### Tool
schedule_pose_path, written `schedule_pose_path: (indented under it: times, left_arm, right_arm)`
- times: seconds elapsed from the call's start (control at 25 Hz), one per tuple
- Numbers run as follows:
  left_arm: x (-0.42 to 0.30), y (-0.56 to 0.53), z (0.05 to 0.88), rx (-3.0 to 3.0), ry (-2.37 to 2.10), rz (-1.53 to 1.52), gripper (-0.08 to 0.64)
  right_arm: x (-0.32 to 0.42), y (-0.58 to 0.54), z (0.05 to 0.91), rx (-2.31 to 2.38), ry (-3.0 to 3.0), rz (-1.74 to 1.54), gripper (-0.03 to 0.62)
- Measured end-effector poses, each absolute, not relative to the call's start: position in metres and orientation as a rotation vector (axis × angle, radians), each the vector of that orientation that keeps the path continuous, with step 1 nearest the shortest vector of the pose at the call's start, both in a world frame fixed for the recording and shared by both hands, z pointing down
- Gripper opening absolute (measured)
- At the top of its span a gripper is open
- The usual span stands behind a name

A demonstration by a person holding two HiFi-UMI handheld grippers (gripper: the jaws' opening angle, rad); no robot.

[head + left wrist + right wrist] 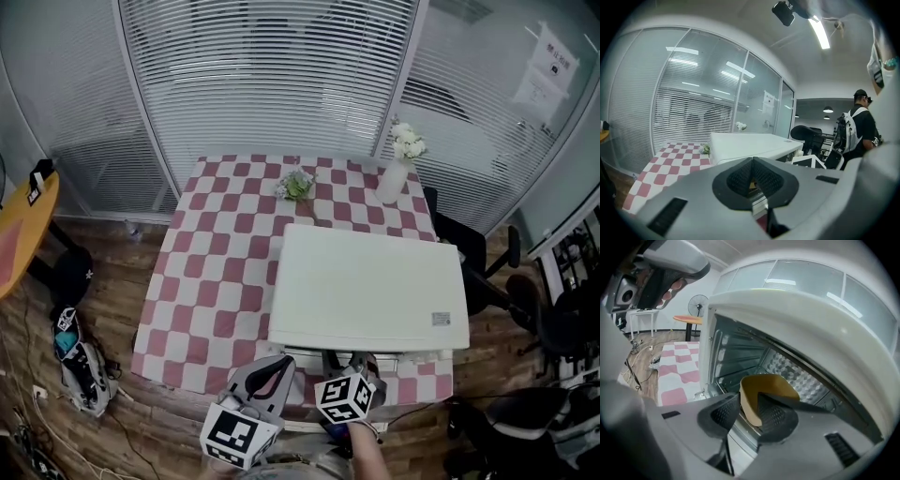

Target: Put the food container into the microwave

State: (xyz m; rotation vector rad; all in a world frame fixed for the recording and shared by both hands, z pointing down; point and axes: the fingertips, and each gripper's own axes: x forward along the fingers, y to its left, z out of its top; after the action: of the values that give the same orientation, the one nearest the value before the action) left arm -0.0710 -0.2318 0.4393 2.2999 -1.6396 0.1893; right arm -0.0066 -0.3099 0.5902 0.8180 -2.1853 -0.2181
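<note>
One level push is called for: the food container, now at the mouth of the open microwave, should be carried clear of the lower sill. It should be set well inside before the grip is released. Whether it already rests on the cavity floor cannot be told.

At the left, the left gripper is held low by the near edge of the table. Its jaws are closed together on nothing, and it is aimed past the microwave's side. To its right, the right gripper is pointed into the cavity, its jaws clamped on the container's wall.
</note>
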Motion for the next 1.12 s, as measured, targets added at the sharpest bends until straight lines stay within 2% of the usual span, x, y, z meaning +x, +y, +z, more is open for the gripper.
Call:
schedule_pose_path:
  times: [0.48,0.76,1.12]
  left_arm:
    - [-0.054,-0.235,0.452,2.364,-1.527,0.232,0.012]
    - [-0.036,-0.236,0.457,2.427,-1.417,0.242,0.011]
    - [-0.017,-0.234,0.455,2.515,-1.320,0.274,0.012]
  right_arm:
    - [0.003,-0.298,0.578,0.933,-2.448,0.256,0.075]
    - [0.012,-0.280,0.568,0.979,-2.467,0.317,0.000]
    - [0.017,-0.257,0.527,1.033,-2.564,0.388,-0.006]
